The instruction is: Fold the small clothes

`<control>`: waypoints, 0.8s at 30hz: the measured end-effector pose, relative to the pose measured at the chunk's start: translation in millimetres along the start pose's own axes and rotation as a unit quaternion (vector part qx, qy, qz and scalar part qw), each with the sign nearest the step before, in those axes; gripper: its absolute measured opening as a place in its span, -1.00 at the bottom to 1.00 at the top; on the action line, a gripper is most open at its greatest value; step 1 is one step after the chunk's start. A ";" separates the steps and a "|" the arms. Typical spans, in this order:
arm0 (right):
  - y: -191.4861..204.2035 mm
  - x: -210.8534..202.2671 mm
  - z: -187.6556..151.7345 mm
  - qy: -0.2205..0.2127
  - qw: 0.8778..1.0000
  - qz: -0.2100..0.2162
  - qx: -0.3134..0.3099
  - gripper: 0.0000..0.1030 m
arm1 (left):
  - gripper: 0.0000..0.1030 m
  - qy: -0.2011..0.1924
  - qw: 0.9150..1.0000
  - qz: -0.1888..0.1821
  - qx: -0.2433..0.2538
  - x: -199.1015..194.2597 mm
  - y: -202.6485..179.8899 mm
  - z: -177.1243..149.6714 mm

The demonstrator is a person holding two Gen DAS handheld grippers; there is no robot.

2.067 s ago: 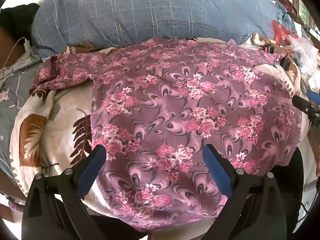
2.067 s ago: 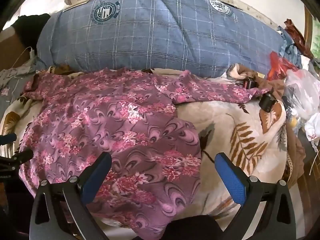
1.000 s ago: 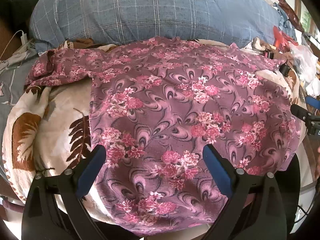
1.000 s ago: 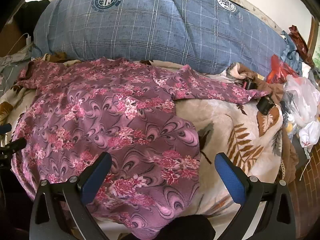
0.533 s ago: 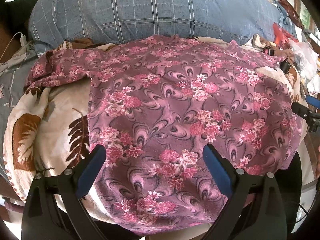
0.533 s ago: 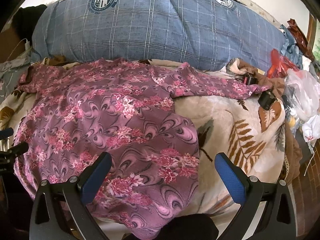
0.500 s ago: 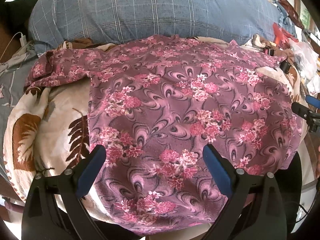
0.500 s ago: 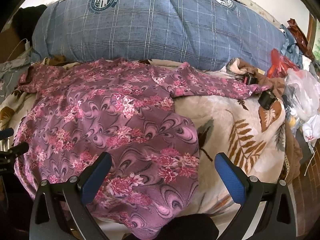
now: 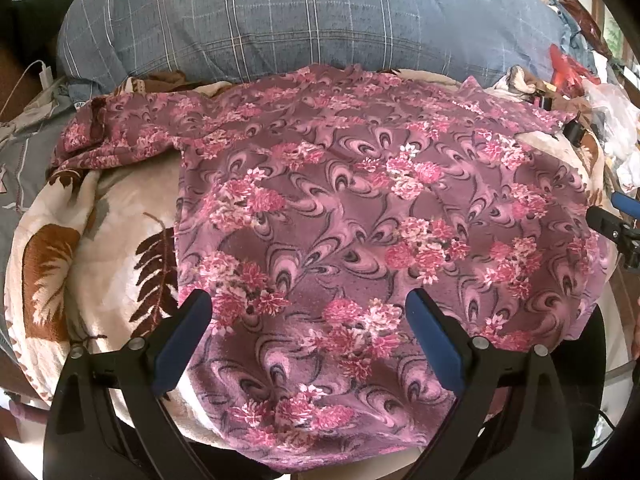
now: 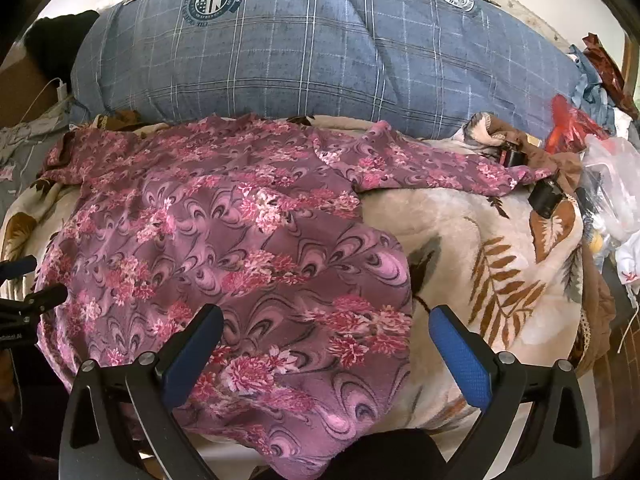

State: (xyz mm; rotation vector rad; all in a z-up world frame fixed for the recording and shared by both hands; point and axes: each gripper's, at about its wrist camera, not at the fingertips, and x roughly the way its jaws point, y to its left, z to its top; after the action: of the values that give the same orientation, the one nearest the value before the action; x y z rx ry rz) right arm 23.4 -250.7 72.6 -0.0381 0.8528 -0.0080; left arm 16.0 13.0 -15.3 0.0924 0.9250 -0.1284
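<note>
Blue-padded fingers of left hand-held gripper (image 9: 308,336) spread wide, released, nothing between them. Hovering over near hem of floral top (image 9: 360,216), one pad by the top's left edge, the other over its middle. No visible contact with the cloth.

Same on the other side: right hand-held gripper (image 10: 326,344) wide open, empty, poised above the top's near right corner. Left pad over the purple fabric (image 10: 240,248), right pad over bare blanket (image 10: 500,264) just past the top's edge. Contact with the fabric not discernible.

Top spread flat, front or back up cannot be told, on a cream blanket (image 9: 100,232) printed with brown fern leaves. Near hem draped over the blanket's front edge, close under both grippers. Left sleeve (image 9: 120,136) stretched out sideways and rumpled at its end; right sleeve (image 10: 432,168) laid out toward the far right, its cuff beside a small black cylinder (image 10: 544,198). Each gripper's tip glimpsed at the edge of the other's view: right one (image 9: 616,220) beside the top's right edge, left one (image 10: 28,284) beside its left edge.

Behind the top, touching its collar end, a big blue checked pillow (image 10: 320,52) with round crests. Farther right, clutter: red wrapper (image 10: 572,124), clear plastic bag (image 10: 616,168), brown cloth (image 10: 560,160). Far left, a white cable and plug (image 9: 42,76) on grey bedding (image 9: 24,168).
</note>
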 end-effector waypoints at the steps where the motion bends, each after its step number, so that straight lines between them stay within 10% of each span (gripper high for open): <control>1: -0.6 0.3 0.1 0.000 1.000 0.001 0.001 0.99 | 0.91 0.001 1.000 0.001 0.000 0.7 0.0 0.1; 16: -43.3 -3.6 -6.8 0.001 0.999 0.020 0.045 0.98 | 0.90 0.020 0.999 0.007 -0.048 -1.0 61.4 6.6; 24: -84.0 -2.9 -45.1 0.035 0.990 0.106 0.084 0.99 | 0.91 0.126 0.987 -0.034 -0.097 31.1 99.9 -30.0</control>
State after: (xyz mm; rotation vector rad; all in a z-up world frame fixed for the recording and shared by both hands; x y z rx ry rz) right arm -11.8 -336.0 48.2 0.2115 0.9197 0.1186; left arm 25.8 113.6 -55.8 -0.1067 1.1882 -0.0900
